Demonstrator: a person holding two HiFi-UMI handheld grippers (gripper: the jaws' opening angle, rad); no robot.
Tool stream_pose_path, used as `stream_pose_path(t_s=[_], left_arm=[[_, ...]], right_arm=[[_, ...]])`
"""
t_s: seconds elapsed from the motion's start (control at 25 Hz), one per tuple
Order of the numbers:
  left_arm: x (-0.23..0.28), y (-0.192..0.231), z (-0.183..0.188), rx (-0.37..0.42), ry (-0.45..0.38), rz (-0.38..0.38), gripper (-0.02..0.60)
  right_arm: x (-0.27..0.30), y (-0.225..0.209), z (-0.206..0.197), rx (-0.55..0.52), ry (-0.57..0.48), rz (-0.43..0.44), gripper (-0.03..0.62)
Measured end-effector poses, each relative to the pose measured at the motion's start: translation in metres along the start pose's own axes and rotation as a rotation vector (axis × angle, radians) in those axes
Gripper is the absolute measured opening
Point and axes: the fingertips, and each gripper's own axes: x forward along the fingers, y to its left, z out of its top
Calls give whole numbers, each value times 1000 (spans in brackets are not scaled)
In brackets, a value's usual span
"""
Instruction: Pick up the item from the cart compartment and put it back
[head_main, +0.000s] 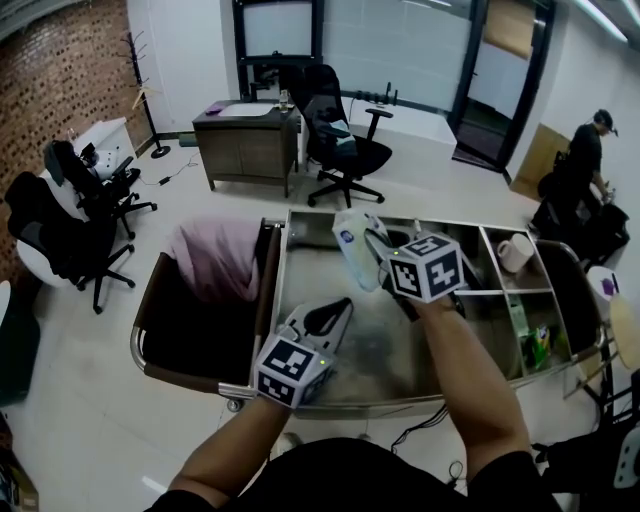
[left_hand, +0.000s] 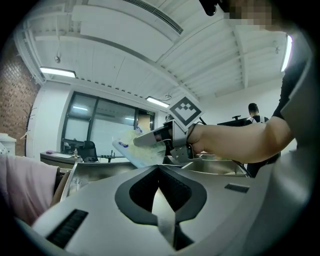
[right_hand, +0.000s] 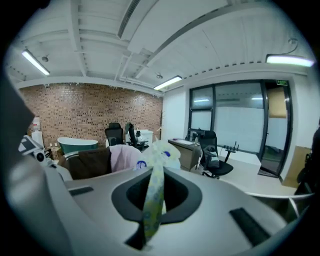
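Note:
My right gripper (head_main: 372, 240) is shut on a pale, soft packet (head_main: 352, 245) with a blue mark, held up above the steel cart tray (head_main: 420, 350). In the right gripper view the packet (right_hand: 155, 155) is pinched edge-on between the jaws of that gripper (right_hand: 152, 172). The left gripper view shows the same packet (left_hand: 135, 150) raised over the cart in the right gripper (left_hand: 150, 139). Low at the tray's front left, my left gripper (head_main: 335, 310) has its jaws together and nothing in them; its tips (left_hand: 159, 169) meet in its own view.
The cart's right side has small compartments with a white mug (head_main: 515, 252) and green items (head_main: 535, 345). A brown bag with pink cloth (head_main: 215, 260) hangs at the cart's left end. Office chairs (head_main: 345, 140), a desk (head_main: 245, 140) and a person (head_main: 590, 150) stand beyond.

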Motion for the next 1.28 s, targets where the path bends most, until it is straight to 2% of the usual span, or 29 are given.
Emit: stream_pose_path(t_s=[0.44,0.64,1.0,1.28], left_arm=[[-1,-1,0,5,-3,5,0],[-1,0,1,9,-2,6,0],[-2,-2,3,14,-14,6,0],[-3,-4,5,16,-26,0,0]], right_arm=[[-89,24,23,73,-227,16,12],[-120,38,23,66,-294,13,12],[-153,52,-9,142,-376,-11,12],[-152,43,-34,162,-455,-69,12]])
